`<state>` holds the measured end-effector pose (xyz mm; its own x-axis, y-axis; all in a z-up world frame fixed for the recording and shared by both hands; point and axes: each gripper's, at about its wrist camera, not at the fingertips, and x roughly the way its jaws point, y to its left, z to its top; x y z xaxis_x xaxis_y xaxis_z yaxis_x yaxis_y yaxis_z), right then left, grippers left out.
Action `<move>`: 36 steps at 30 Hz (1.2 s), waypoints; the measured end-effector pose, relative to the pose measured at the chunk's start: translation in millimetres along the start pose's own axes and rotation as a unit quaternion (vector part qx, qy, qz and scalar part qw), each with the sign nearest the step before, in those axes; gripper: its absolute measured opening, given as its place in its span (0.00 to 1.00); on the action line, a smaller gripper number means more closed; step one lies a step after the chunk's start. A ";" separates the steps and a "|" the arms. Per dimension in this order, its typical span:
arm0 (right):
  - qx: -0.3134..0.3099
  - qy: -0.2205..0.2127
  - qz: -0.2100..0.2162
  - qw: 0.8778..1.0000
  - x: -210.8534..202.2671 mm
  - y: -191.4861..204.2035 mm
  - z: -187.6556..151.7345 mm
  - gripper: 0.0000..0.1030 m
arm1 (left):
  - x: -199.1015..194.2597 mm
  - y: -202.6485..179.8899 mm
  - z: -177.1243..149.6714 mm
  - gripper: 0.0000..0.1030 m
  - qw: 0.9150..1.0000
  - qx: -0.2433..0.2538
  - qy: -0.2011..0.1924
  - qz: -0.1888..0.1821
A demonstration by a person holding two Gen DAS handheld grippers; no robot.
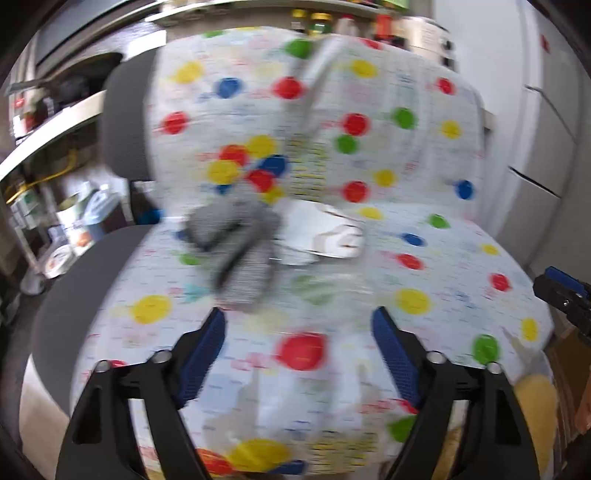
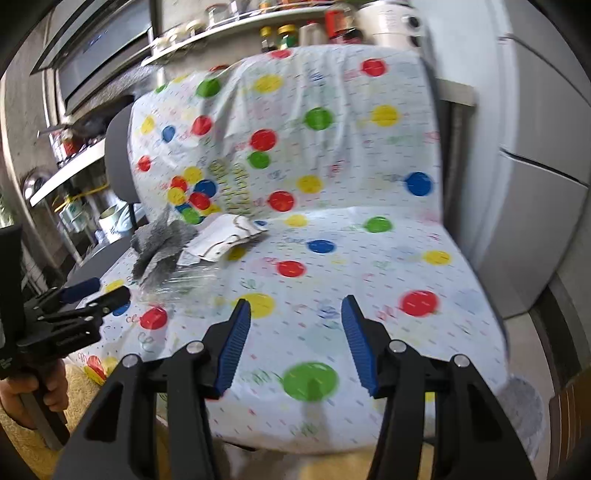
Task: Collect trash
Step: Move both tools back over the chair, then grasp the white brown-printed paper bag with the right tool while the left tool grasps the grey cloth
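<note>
Two grippers, both with blue-padded black fingers, held above a chair draped in a white cover printed with coloured dots (image 2: 332,155).

Left gripper (image 1: 299,347): fingers spread wide, nothing between the pads; the dotted seat shows through the gap. Seen from the right wrist camera it sits at the left edge, gripped by a person's hand (image 2: 33,391).

Right gripper (image 2: 295,332): fingers parted to a middling gap, nothing between them, poised over the front of the seat.

Trash, three items clustered at the rear left of the seat, where seat meets backrest:
- grey crumpled cloth-like piece (image 2: 162,243), leftmost, near the seat's left edge;
- white crumpled paper or wrapper with brownish marks (image 2: 225,236), just beside the grey piece and touching or overlapping it;
- clear crinkled plastic (image 2: 181,280), lying just in front of the other two.

All three lie apart from both grippers.

Surroundings: shelves with jars and bottles (image 2: 280,35) behind the chair; pale cabinet fronts (image 2: 535,155) to the right.
</note>
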<state>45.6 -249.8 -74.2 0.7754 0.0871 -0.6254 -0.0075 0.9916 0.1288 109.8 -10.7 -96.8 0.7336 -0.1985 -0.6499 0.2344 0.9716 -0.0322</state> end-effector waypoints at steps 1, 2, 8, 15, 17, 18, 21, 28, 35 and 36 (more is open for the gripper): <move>-0.005 0.003 0.001 1.000 8.1 5.3 3.6 0.53 | 1.2 11.7 1.5 0.85 1.000 -0.008 -0.003 0.013; -0.010 0.007 0.001 1.000 15.4 10.2 7.0 0.55 | 2.5 18.5 2.6 0.85 1.000 -0.013 -0.003 0.021; -0.027 0.040 0.029 0.998 69.8 38.2 25.6 0.55 | 16.4 53.7 8.4 0.85 0.998 -0.033 0.007 0.060; -0.002 0.086 0.068 0.994 140.2 45.8 47.0 0.60 | 37.8 72.7 24.1 0.85 0.996 -0.037 0.013 0.080; 0.010 0.099 0.093 0.991 157.5 46.2 52.8 0.54 | 43.7 77.1 28.8 0.85 0.995 -0.040 0.012 0.086; 0.011 0.103 0.099 0.990 163.4 47.7 54.9 0.51 | 46.3 78.6 30.7 0.85 0.995 -0.041 0.013 0.088; 0.012 0.118 0.113 0.986 182.7 50.5 61.0 0.47 | 56.9 83.3 35.6 0.85 0.994 -0.045 0.017 0.093; 0.028 0.159 0.136 0.977 218.4 50.7 62.9 0.46 | 72.8 87.3 38.1 0.85 0.994 -0.044 0.026 0.094; 0.041 0.121 0.129 0.983 223.8 46.2 77.6 0.46 | 80.6 92.8 37.5 0.85 0.994 -0.055 0.030 0.088; 0.040 0.107 0.126 0.985 221.2 45.7 81.6 0.46 | 80.4 93.3 37.2 0.85 0.994 -0.056 0.029 0.088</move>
<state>268.3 -192.9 -143.9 0.6049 0.3567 -0.7119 -0.1265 0.9257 0.3564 214.4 59.2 -123.8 0.7185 -0.0201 -0.6953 0.0312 0.9995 0.0033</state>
